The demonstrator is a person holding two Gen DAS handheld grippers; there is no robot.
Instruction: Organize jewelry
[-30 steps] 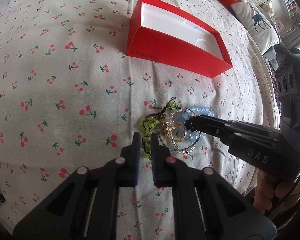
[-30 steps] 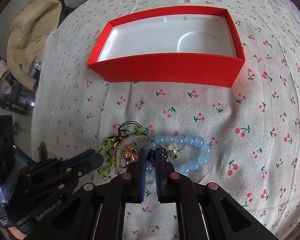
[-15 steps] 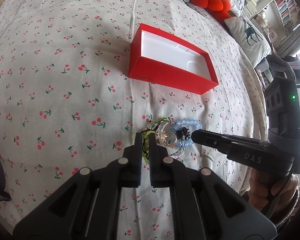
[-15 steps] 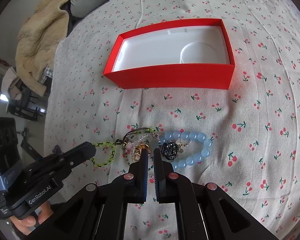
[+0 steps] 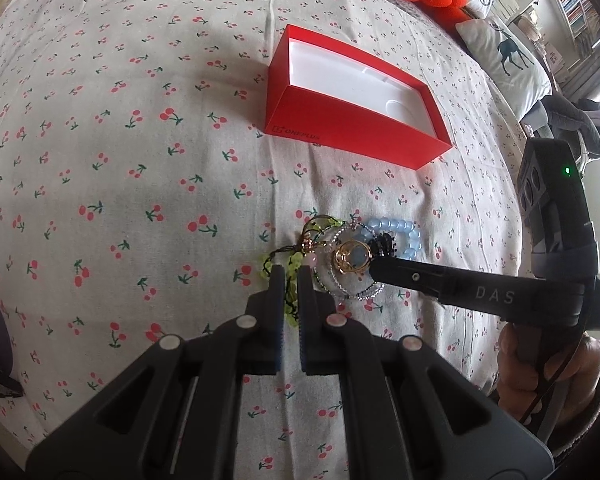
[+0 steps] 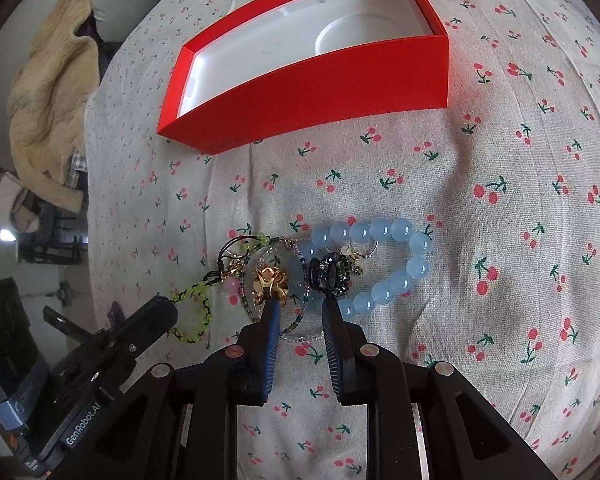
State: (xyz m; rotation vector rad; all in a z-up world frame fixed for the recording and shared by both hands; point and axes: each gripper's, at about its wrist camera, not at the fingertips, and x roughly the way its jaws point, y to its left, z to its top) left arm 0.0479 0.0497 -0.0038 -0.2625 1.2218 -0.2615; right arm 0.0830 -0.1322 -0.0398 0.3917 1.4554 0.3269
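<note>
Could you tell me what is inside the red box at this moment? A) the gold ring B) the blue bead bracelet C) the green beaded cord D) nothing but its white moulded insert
D: the red box shows only its bare white insert, while the blue bead bracelet, gold ring and green beaded cord all lie in a pile on the cherry-print cloth in front of it.

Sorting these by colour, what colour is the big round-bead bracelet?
Pale translucent blue bracelet, clearest in the right wrist view.
</note>
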